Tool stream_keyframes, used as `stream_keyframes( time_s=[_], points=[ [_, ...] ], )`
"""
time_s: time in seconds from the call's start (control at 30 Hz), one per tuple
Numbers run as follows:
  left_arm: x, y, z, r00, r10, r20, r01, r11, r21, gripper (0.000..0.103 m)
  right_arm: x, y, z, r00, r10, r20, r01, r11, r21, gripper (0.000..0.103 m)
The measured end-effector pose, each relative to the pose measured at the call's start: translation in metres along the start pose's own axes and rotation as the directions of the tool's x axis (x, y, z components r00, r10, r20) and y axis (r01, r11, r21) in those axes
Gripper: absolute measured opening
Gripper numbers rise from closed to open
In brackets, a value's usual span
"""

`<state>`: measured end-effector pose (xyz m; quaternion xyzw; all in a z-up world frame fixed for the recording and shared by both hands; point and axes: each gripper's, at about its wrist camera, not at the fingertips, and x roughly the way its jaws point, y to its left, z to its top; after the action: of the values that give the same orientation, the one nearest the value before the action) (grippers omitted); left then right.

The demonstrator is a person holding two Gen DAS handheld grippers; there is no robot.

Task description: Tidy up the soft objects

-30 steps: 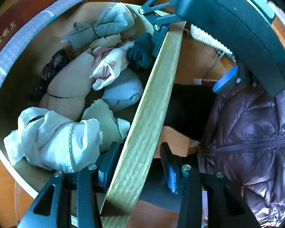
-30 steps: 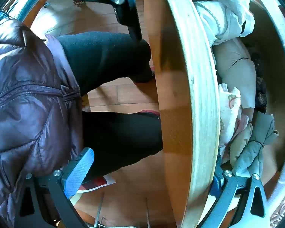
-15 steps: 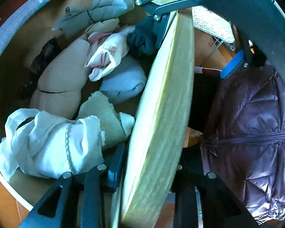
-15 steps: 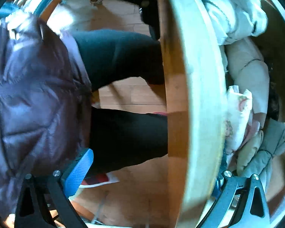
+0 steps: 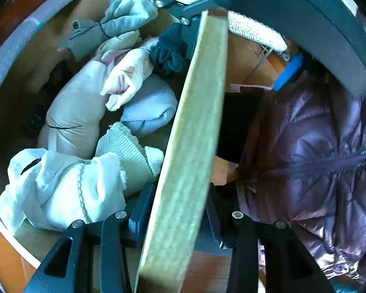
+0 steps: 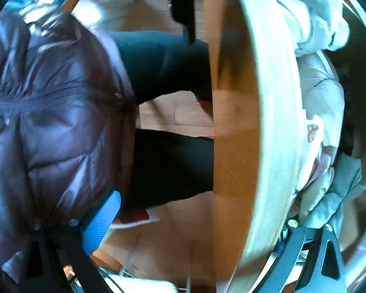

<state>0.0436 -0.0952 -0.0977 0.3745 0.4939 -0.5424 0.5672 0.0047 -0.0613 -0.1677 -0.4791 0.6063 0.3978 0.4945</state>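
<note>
A wooden drawer (image 5: pixel 195 122) holds several rolled soft bundles: a white cloth (image 5: pixel 63 190), a beige roll (image 5: pixel 78 114), a light blue roll (image 5: pixel 148 112), a cream ribbed sock (image 5: pixel 127 151), a pink-white bundle (image 5: pixel 127 80), a dark teal sock (image 5: pixel 170 53) and a grey-blue bundle (image 5: pixel 119 22). My left gripper (image 5: pixel 180 214) straddles the drawer's front wall, its jaws opening with the board between them. My right gripper (image 6: pixel 195 229) straddles the same wall (image 6: pixel 268 122) farther along. It stands wide open, its blue pad (image 6: pixel 102 219) well clear of the wood.
A person in a purple puffer jacket (image 5: pixel 317 158) and black trousers (image 6: pixel 170 166) stands close against the drawer's outer side. Below lies wooden floor (image 6: pixel 178 114). A white knitted item on a wire frame (image 5: pixel 253 31) sits beyond the wall.
The left jaws closed onto the drawer wall half a second ago and have spread again. The wall now looms larger in both views. The bundles have not moved.
</note>
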Motion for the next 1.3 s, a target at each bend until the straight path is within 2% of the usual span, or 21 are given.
stream_keyframes(
  time_s=[0.07, 0.13, 0.17, 0.2, 0.23, 0.27, 0.3, 0.37, 0.43, 0.57, 0.63, 0.7, 0.83, 0.93, 1.03, 1.13, 1.23, 1.27, 1.3],
  points=[
    [0.004, -0.003, 0.0, 1.0, -0.014, -0.011, 0.014, 1.0, -0.005, 0.041, 0.0, 0.0, 0.003, 1.0, 0.01, 0.001, -0.01, 1.0, 0.025, 0.103],
    [0.014, -0.013, -0.003, 0.997, -0.073, -0.034, 0.074, 0.997, 0.011, 0.041, 0.002, 0.007, 0.004, 0.997, 0.071, 0.021, -0.072, 0.997, 0.032, 0.103],
    [0.018, -0.017, -0.004, 0.994, -0.101, -0.046, 0.102, 0.995, 0.014, 0.034, 0.005, 0.013, 0.004, 0.994, 0.101, 0.028, -0.102, 0.994, 0.031, 0.103],
    [0.024, -0.022, -0.005, 0.987, -0.149, -0.058, 0.15, 0.988, 0.024, 0.039, 0.009, 0.024, 0.004, 0.989, 0.149, 0.022, -0.149, 0.989, 0.001, 0.102],
    [0.035, -0.032, -0.006, 0.982, -0.162, -0.094, 0.166, 0.985, 0.039, 0.041, 0.009, 0.029, 0.004, 0.984, 0.176, 0.022, -0.176, 0.984, -0.007, 0.099],
    [0.046, -0.042, -0.008, 0.99, -0.101, -0.101, 0.108, 0.992, 0.071, 0.037, 0.008, 0.033, 0.006, 0.979, 0.2, 0.045, -0.2, 0.98, 0.0, 0.096],
    [0.046, -0.044, -0.008, 0.993, -0.087, -0.073, 0.092, 0.993, 0.07, 0.037, 0.009, 0.035, 0.005, 0.978, 0.199, 0.06, -0.201, 0.98, 0.017, 0.098],
    [0.048, -0.032, -0.01, 0.987, -0.16, -0.025, 0.159, 0.987, -0.022, 0.042, 0.009, 0.033, 0.002, 0.977, 0.197, 0.085, -0.202, 0.978, 0.056, 0.099],
    [0.046, -0.033, -0.011, 0.99, -0.142, -0.004, 0.141, 0.989, -0.039, 0.041, 0.012, 0.031, -0.004, 0.974, 0.2, 0.106, -0.21, 0.973, 0.1, 0.101],
    [0.033, -0.032, -0.023, 0.99, -0.122, 0.071, 0.129, 0.987, -0.094, 0.042, 0.002, 0.023, -0.011, 0.978, 0.129, 0.166, -0.155, 0.976, 0.153, 0.101],
    [0.025, -0.033, -0.025, 0.987, -0.103, 0.121, 0.119, 0.984, -0.13, 0.043, -0.012, 0.018, -0.014, 0.97, 0.088, 0.226, -0.132, 0.973, 0.189, 0.103],
    [0.021, -0.037, -0.029, 0.987, -0.062, 0.15, 0.086, 0.984, -0.159, 0.043, -0.016, 0.014, -0.015, 0.962, 0.048, 0.267, -0.115, 0.963, 0.242, 0.103],
    [0.019, -0.041, -0.035, 0.976, -0.027, 0.217, 0.083, 0.964, -0.251, 0.043, -0.012, 0.004, -0.02, 0.953, -0.044, 0.299, -0.068, 0.933, 0.353, 0.103],
    [0.016, -0.052, -0.044, 0.967, 0.028, 0.252, 0.053, 0.95, -0.307, 0.043, -0.018, 0.004, -0.022, 0.935, -0.115, 0.337, -0.042, 0.904, 0.425, 0.103],
    [-0.002, -0.065, -0.049, 0.946, 0.08, 0.315, 0.039, 0.934, -0.355, 0.043, -0.031, 0.006, -0.034, 0.914, -0.197, 0.354, -0.01, 0.863, 0.506, 0.103],
    [-0.03, -0.071, -0.061, 0.913, 0.167, 0.371, 0.002, 0.91, -0.414, 0.043, -0.039, -0.003, -0.05, 0.894, -0.287, 0.345, 0.021, 0.795, 0.606, 0.103],
    [-0.052, -0.07, -0.067, 0.865, 0.275, 0.419, -0.042, 0.873, -0.486, 0.043, -0.049, -0.009, -0.06, 0.865, -0.365, 0.345, 0.034, 0.729, 0.684, 0.103],
    [-0.055, -0.068, -0.065, 0.848, 0.325, 0.419, -0.068, 0.85, -0.522, 0.044, -0.055, -0.01, -0.063, 0.851, -0.394, 0.347, 0.037, 0.704, 0.71, 0.103],
    [-0.062, -0.067, -0.067, 0.822, 0.386, 0.418, -0.095, 0.818, -0.567, 0.044, -0.061, -0.012, -0.067, 0.837, -0.421, 0.348, 0.034, 0.675, 0.737, 0.103]
  ],
)
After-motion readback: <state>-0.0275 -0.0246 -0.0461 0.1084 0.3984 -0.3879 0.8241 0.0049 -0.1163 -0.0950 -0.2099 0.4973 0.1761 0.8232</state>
